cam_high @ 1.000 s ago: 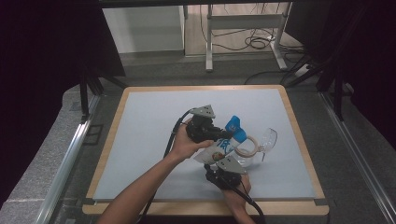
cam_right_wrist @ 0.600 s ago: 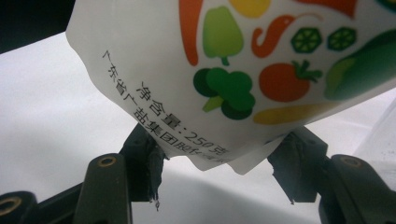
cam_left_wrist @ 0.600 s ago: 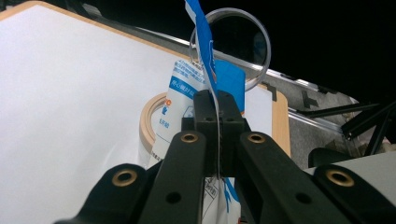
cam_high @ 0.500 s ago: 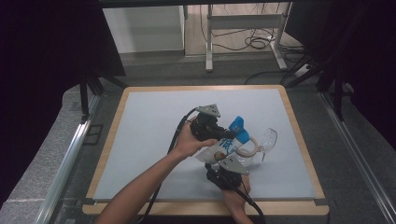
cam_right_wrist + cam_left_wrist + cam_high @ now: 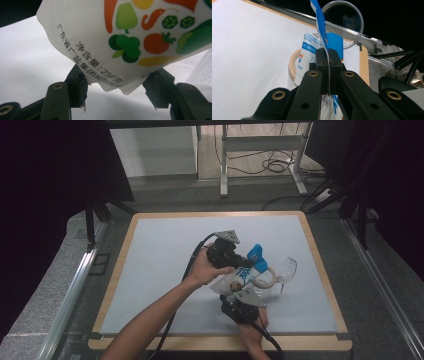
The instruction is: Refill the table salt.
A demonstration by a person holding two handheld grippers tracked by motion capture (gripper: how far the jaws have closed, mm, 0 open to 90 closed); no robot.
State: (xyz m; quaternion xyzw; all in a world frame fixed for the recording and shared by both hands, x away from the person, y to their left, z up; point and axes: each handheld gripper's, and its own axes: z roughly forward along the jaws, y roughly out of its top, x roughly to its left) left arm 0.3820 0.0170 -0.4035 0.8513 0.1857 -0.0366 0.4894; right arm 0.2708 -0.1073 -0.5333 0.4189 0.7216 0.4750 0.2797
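A white bag (image 5: 239,280) with a blue top and printed vegetables (image 5: 125,32) is held up over the table between both grippers. My left gripper (image 5: 248,261) is shut on the thin blue top edge (image 5: 319,22), which runs straight through its closed jaws (image 5: 328,58). From below, my right gripper (image 5: 240,293) clamps the bag's bottom corner, a pad (image 5: 81,85) pressing on each side. Just beyond the bag lies a clear glass jar (image 5: 286,269) on its side, its round mouth (image 5: 360,27) facing the left gripper. A wooden ring (image 5: 268,280) lies by the bag (image 5: 292,63).
The pale grey mat (image 5: 160,265) has a wooden border (image 5: 326,285) and fills the tabletop. Black cables trail from both grippers toward the person. Beyond the far edge are a floor with cables and a metal frame (image 5: 260,150).
The left gripper and the bag's blue top have shifted slightly right, toward the jar. The right gripper has stayed where it was under the bag.
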